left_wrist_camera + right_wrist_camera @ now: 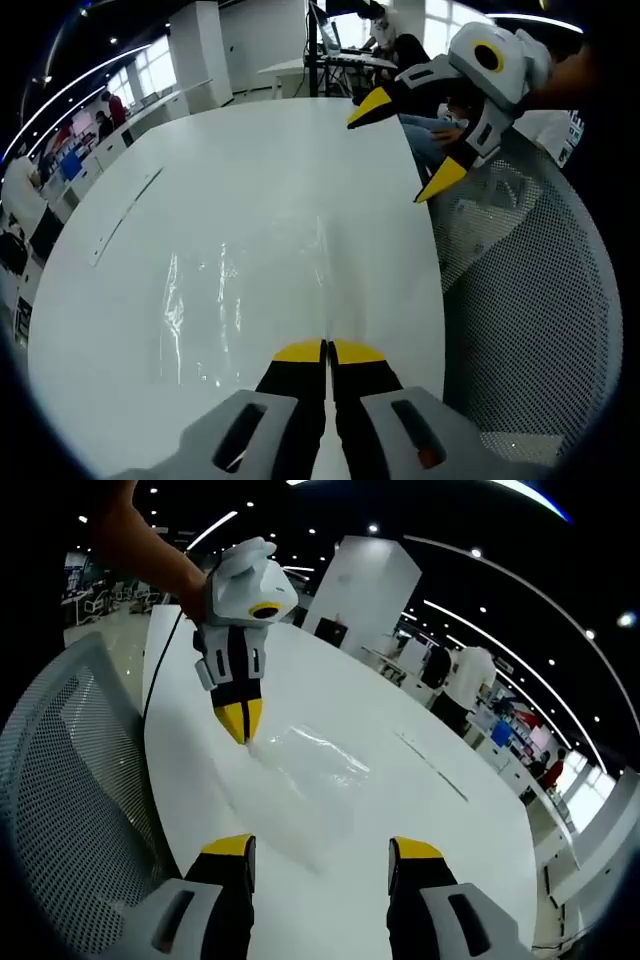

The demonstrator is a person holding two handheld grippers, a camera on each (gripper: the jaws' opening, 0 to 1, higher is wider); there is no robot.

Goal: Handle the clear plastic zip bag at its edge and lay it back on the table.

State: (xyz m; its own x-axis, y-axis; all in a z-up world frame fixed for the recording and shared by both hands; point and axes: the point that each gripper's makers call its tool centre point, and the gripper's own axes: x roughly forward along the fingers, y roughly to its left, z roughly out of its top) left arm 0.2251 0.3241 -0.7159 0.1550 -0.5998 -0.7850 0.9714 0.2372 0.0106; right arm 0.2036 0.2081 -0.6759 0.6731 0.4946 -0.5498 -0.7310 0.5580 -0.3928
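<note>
Zip bag (pixel 250 300) is seen flat on white counter (pixel 250 160) in left gripper view, near edge pinched by left tool (pixel 328 352), jaws closed. Right tool (pixel 405 150) is seen wide apart, empty. Right gripper view: mesh chair (pixel 70 780) beside counter, right tool (pixel 320 850) spread above bag.

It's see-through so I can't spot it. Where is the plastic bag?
The clear zip bag lies flat on the white table, near the edge by the mesh chair. The left gripper pinches its near edge.
</note>
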